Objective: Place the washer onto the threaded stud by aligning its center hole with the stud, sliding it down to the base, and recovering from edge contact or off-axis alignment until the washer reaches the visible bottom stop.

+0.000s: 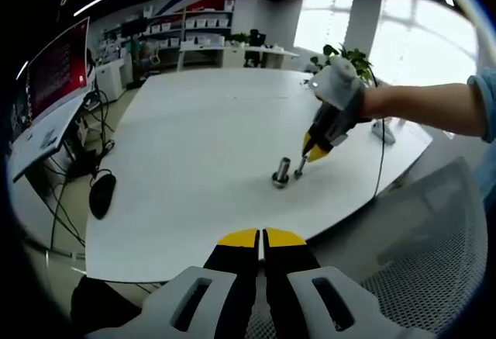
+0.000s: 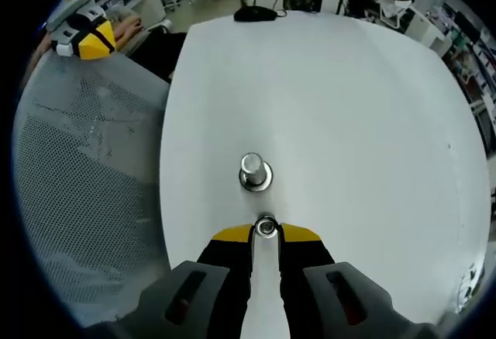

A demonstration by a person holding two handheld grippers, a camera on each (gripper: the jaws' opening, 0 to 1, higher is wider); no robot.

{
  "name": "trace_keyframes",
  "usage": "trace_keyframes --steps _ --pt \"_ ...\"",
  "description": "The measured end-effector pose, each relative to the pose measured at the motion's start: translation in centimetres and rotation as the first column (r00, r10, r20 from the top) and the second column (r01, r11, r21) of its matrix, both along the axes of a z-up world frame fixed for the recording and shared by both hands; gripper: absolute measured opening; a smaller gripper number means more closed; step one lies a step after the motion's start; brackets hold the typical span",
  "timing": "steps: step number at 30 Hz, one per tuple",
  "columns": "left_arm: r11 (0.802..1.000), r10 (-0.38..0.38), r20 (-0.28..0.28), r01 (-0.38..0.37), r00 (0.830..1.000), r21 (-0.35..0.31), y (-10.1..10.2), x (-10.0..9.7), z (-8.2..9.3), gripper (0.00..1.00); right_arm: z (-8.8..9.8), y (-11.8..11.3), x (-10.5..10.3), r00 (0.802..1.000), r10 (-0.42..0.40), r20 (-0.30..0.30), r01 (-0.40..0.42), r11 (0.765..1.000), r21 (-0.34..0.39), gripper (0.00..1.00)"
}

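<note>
The right claw (image 2: 266,234) pinches the washer (image 2: 266,226) at its tips, just beside the upright stud (image 2: 254,171) on the white surface (image 2: 349,106); the left claw (image 1: 261,239) waits closed and empty. Carrying is underway; next, centre the hole over the stud

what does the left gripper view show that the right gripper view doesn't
Left gripper view: the person's forearm reaching in, a monitor, a potted plant and bright windows.

Right gripper view: a close look down at the small metal part between the right hand-held gripper tips, near the stud.

Both: white table, stud, mesh chair, black mouse.
</note>
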State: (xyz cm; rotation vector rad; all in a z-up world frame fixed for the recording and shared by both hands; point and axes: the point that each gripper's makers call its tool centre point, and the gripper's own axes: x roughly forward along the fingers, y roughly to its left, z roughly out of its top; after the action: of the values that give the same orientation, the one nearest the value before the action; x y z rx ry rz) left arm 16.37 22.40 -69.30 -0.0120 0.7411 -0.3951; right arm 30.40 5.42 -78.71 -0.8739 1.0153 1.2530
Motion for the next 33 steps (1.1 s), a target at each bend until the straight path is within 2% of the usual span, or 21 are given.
trace_keyframes --steps 33 --pt "1.000 -0.001 -0.014 0.001 1.000 0.003 0.0 -0.1 -0.2 0.00 -3.2 0.0 0.2 0.999 0.029 -0.028 -0.031 0.995 -0.093 0.13"
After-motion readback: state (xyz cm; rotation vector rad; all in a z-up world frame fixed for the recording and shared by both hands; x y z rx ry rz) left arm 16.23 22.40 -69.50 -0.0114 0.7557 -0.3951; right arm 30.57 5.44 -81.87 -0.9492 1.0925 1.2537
